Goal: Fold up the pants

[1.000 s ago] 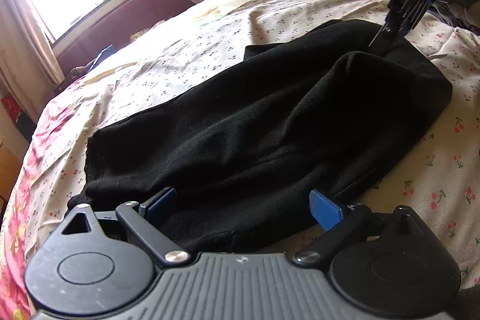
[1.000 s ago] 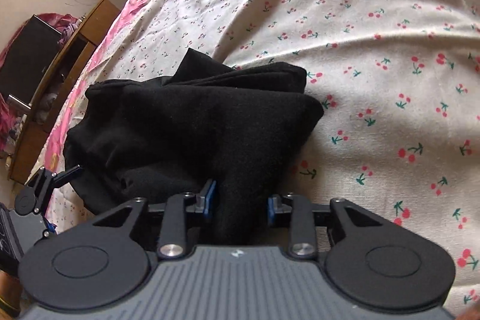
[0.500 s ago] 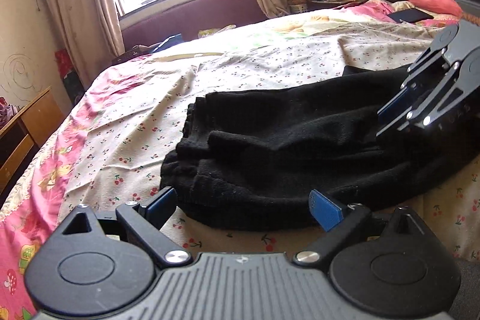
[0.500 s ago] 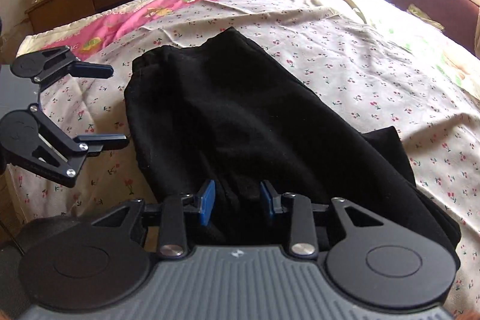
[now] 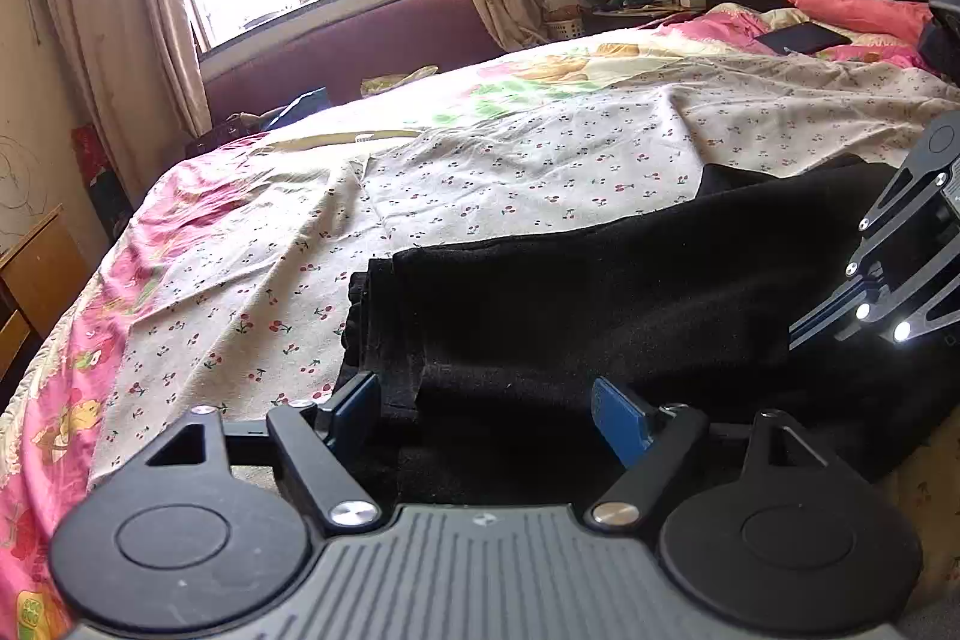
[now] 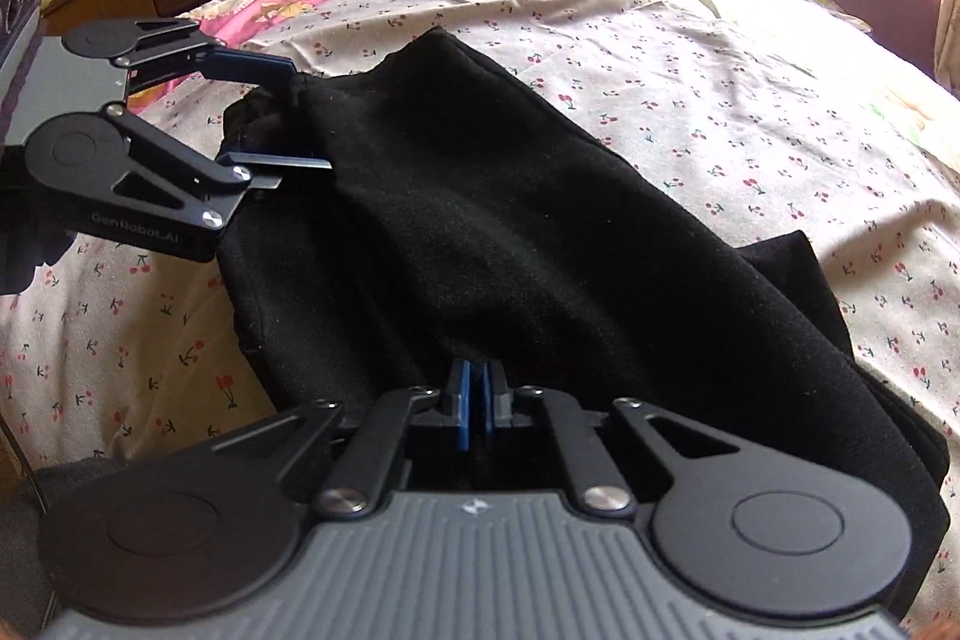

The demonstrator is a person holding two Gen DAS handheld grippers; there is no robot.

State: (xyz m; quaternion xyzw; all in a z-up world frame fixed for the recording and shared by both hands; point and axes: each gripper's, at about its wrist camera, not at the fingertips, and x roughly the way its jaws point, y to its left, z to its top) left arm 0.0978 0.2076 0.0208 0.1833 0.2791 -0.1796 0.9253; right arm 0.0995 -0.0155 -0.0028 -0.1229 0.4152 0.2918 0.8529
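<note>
- While closing, left gripper point(image 6: 288, 115) astride black pants' point(image 6: 510, 220) end, pads not yet pressing.
- Right gripper point(image 6: 476, 403) clenched, whether pinching cloth unclear.
- Pants spread along bed point(image 6: 720, 58) near its edge.

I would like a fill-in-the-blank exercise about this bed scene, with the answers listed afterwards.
1. The soft pants lying on the bed are ____ in colour.
2. The cream bedsheet is printed with small red ____.
3. The pads of the right gripper are pressed ____.
4. The pillow at the dark headboard is ____.

Answers: black; cherries; together; pink
</note>
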